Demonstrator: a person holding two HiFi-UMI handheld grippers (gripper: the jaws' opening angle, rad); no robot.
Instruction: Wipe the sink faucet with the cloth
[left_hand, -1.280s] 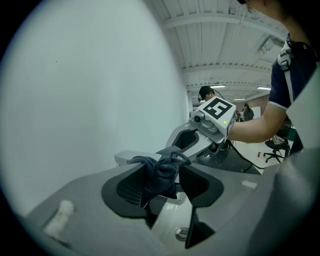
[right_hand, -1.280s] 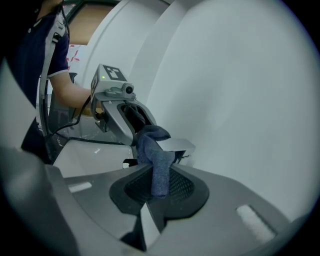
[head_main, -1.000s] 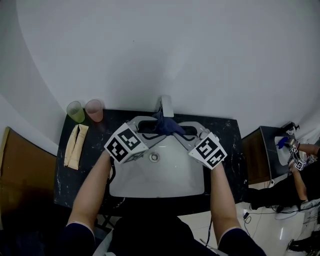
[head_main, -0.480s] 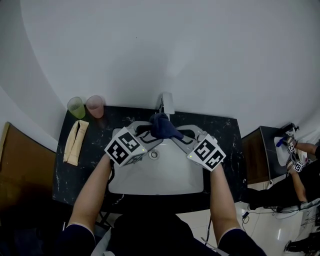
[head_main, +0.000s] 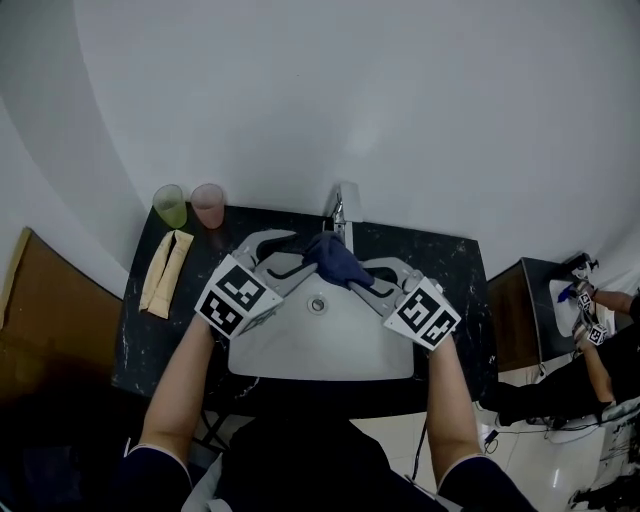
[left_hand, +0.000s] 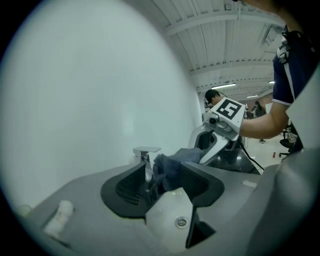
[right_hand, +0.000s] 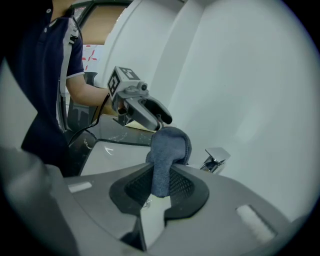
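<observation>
The chrome faucet (head_main: 341, 214) stands at the back of the white sink (head_main: 380, 350). A dark blue cloth (head_main: 335, 259) bunches just in front of the faucet, and my right gripper (head_main: 356, 272) is shut on it. In the right gripper view the cloth (right_hand: 165, 150) sticks up from between the closed jaws, with the faucet (right_hand: 216, 159) just right of it. My left gripper (head_main: 298, 252) is on the cloth's left; its jaws have just opened a little further, and their pads touch nothing. In the left gripper view the faucet (left_hand: 146, 159) and cloth (left_hand: 175, 165) show beyond the gap.
A green cup (head_main: 170, 205) and a pink cup (head_main: 208, 204) stand at the back left of the black counter (head_main: 150, 345). A beige folded item (head_main: 165, 271) lies in front of them. A white wall rises straight behind the faucet.
My left gripper has drawn leftward, away from the drain. My right gripper has shifted slightly toward the sink's near side, still holding the cloth by the faucet.
</observation>
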